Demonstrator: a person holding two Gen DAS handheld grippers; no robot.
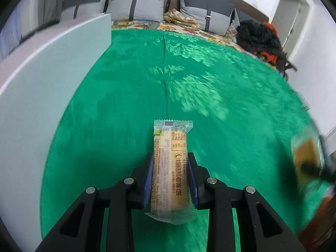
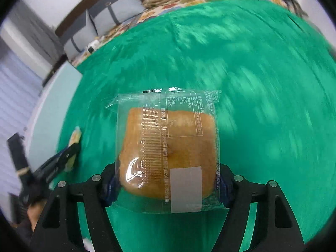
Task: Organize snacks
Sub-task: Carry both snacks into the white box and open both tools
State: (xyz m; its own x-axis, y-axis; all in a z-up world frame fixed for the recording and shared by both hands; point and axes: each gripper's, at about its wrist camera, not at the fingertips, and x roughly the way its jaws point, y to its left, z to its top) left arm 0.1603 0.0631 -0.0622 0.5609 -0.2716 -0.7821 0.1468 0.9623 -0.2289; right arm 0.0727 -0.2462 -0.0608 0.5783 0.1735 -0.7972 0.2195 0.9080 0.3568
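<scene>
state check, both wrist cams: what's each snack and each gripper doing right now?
Left gripper: shut on the narrow snack bar.
Snack bar: sealed wrapper, clamped lengthwise between the fingers, above the green cloth.
Right gripper: closed on the wide bread packet.
Bread packet: sealed clear wrapper, held at both side edges, above the cloth.
White board: standing at the cloth's left edge.

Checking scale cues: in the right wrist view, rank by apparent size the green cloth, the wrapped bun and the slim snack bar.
1. Green cloth.
2. Wrapped bun, in the right gripper; nearness inflates it.
3. Slim snack bar, in the left gripper, farther away and blurred.
</scene>
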